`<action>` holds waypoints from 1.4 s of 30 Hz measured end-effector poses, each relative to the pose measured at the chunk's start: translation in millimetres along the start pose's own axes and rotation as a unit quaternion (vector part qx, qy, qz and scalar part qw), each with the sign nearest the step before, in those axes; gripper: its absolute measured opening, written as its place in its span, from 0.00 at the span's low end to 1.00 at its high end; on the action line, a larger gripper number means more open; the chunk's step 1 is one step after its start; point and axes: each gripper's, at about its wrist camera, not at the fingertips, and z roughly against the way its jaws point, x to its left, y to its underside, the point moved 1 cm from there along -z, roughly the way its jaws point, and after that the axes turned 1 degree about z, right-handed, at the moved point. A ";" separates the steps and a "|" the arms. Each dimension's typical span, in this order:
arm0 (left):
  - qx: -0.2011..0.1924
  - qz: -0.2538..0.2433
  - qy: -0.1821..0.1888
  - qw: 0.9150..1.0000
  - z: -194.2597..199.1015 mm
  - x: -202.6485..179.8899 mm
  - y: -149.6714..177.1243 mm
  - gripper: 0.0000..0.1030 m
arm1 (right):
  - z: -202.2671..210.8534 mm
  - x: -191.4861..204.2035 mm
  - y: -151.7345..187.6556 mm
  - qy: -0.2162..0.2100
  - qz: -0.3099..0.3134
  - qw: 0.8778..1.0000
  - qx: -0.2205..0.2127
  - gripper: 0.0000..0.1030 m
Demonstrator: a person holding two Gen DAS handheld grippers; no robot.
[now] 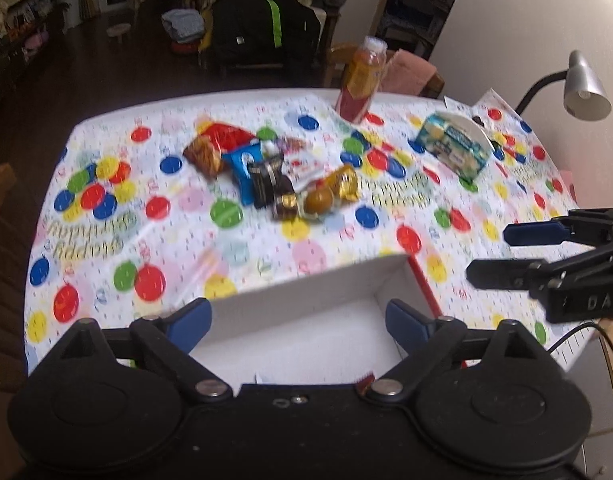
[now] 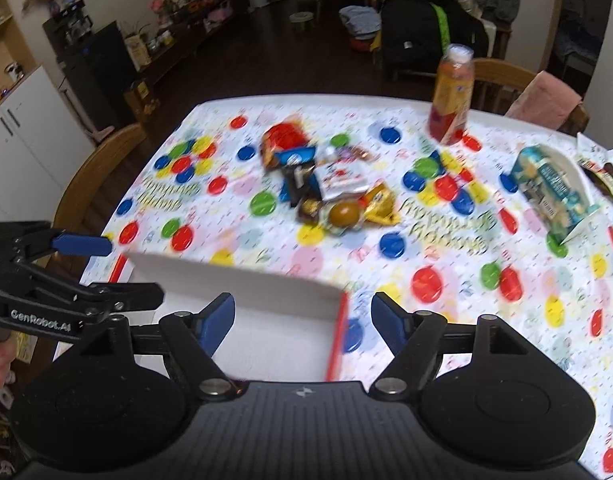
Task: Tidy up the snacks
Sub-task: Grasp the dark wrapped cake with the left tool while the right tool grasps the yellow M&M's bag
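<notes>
A heap of snack packets (image 1: pixel 266 168) (image 2: pixel 326 184) lies mid-table: a red bag, a blue packet, dark bars, a gold wrapper and a round brown sweet. An empty white box with red sides (image 1: pixel 314 320) (image 2: pixel 266 320) sits at the near edge. My left gripper (image 1: pixel 298 322) hovers open above the box with nothing between its fingers. My right gripper (image 2: pixel 302 320) is open over the box's right wall, also holding nothing. Each gripper shows in the other's view: the right gripper (image 1: pixel 490 252) at the right edge, the left gripper (image 2: pixel 134 268) at the left.
An orange drink bottle (image 1: pixel 360 80) (image 2: pixel 452 96) stands at the far edge of the balloon-print tablecloth (image 1: pixel 106 240). A blue-green carton (image 1: pixel 452 146) (image 2: pixel 554 192) lies far right. A desk lamp (image 1: pixel 582 88) stands at the right, and wooden chairs (image 2: pixel 90 184) ring the table.
</notes>
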 end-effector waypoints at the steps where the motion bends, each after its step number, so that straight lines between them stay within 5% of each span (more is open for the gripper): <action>1: -0.004 0.001 -0.003 1.000 -1.2 -0.8 -4.5 0.94 | 0.5 -5.3 -4.9 0.003 -0.002 1.000 -0.003 0.76; 16: -0.037 0.047 -0.069 0.996 -53.4 2.0 -76.0 0.99 | -55.4 -67.8 -73.5 0.010 -0.001 1.000 0.017 0.78; 27: -0.009 0.091 -0.084 0.992 -126.1 12.3 -119.7 0.99 | -126.9 -108.4 -105.6 0.009 -0.015 0.998 0.056 0.78; 42: 0.045 0.115 -0.106 0.987 -214.1 24.8 -124.9 0.93 | -218.2 -126.6 -109.7 0.006 -0.028 0.994 0.102 0.77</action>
